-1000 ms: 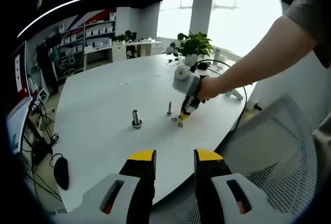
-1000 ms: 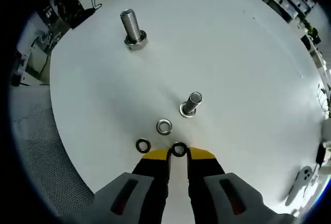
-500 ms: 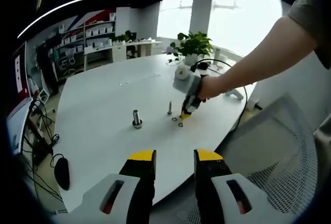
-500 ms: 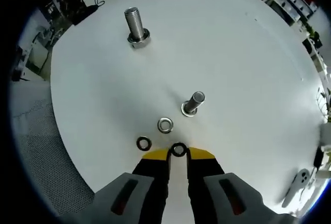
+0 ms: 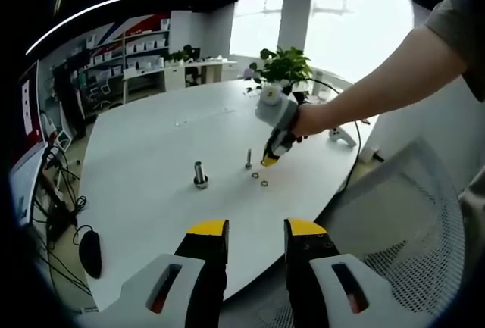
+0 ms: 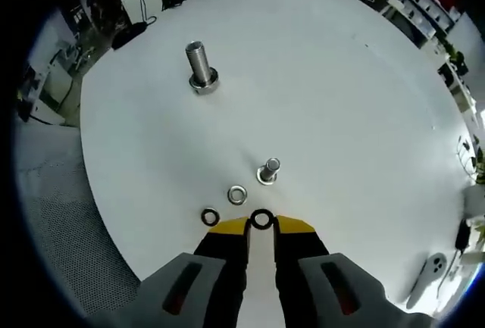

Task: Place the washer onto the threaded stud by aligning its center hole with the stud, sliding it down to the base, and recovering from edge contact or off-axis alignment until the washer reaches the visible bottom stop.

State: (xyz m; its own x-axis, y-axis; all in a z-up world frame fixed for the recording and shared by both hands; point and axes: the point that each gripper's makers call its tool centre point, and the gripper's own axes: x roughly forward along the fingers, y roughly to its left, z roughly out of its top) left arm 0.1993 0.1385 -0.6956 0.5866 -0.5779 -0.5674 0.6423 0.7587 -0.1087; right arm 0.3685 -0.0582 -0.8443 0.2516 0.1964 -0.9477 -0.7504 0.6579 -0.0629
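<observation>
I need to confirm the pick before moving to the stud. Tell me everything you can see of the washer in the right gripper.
The washer is a small dark metal ring with a round center hole, pinched at its edge between the yellow tips of the right gripper. Its flat face is turned toward the camera. It looks lifted off the white table, short of the small stud.

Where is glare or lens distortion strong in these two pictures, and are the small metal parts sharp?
Left gripper view: the windows are blown out white, and the table edge bends strongly. Right gripper view: light is even, the held washer, both loose washers and the thin stud look sharp, with soft shadows.
</observation>
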